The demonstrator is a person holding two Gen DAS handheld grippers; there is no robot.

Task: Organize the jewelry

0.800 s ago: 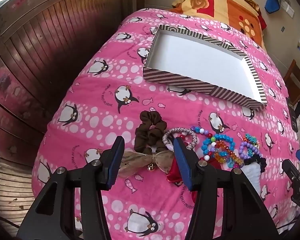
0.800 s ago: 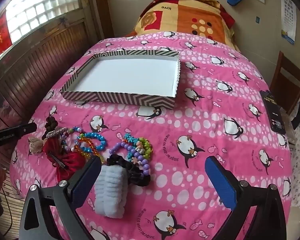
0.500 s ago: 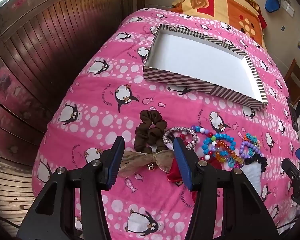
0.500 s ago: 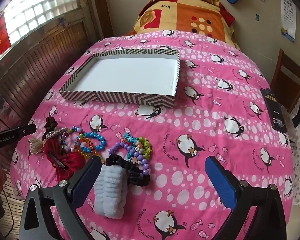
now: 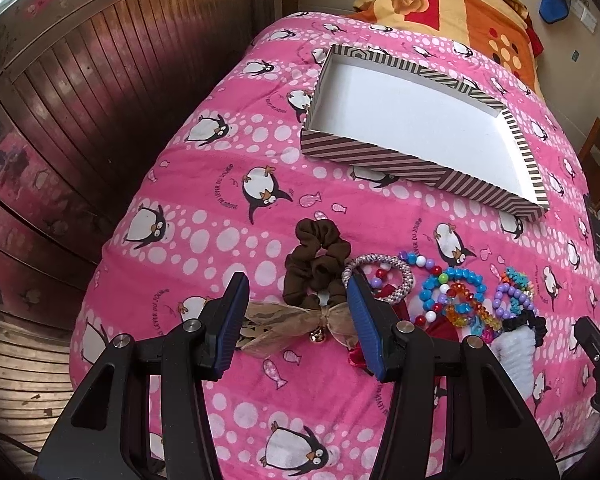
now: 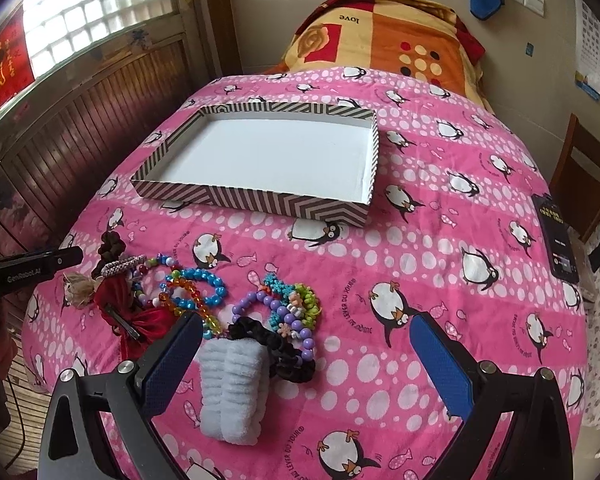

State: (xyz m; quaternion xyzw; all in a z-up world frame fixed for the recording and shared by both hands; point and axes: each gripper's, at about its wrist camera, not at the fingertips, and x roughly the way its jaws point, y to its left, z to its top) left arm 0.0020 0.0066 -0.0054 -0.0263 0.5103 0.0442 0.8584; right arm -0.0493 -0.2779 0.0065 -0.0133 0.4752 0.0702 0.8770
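**Jewelry heaped on the bed, bow lined up between the left jaws**

Jewelry pile point(image 6: 204, 312) down at the near edge of the pink penguin bed point(image 6: 440, 240), nothing yet in the striped box point(image 5: 400, 164). Box well apart from the heap, up at about 1 o'clock in the left wrist view, 12 o'clock in the right one, white floor bare.

Left gripper point(image 5: 296, 312) hovering low, jaws apart, gripping nothing. Right between them: the tan ribbon bow point(image 5: 296, 322), long axis running straight across from 9 to 3 o'clock, from one blue pad to the other, little gold bell hanging at its middle. Awkward lie, by the look of it — closing along that axis would squash the bow end to end rather than pinch the knot; a turn of the wrist probably called for first. Brown scrunchie point(image 5: 316, 264) just beyond at 12 o'clock, touching the bow. Silver-pink bracelet point(image 5: 380, 280) hard by the right pad at 1 o'clock, red fabric bow beneath it.

Right gripper point(image 6: 306, 360) spread wide, empty too. White fluffy band point(image 6: 236, 388) just inside its left pad at 9 o'clock, black scrunchie point(image 6: 284, 352) and purple beads point(image 6: 284, 316) just ahead at 11. Blue bead bracelet point(image 6: 204, 288) further off at 10.

Left clearly nearer the ribbon bow; right nearer the white band.
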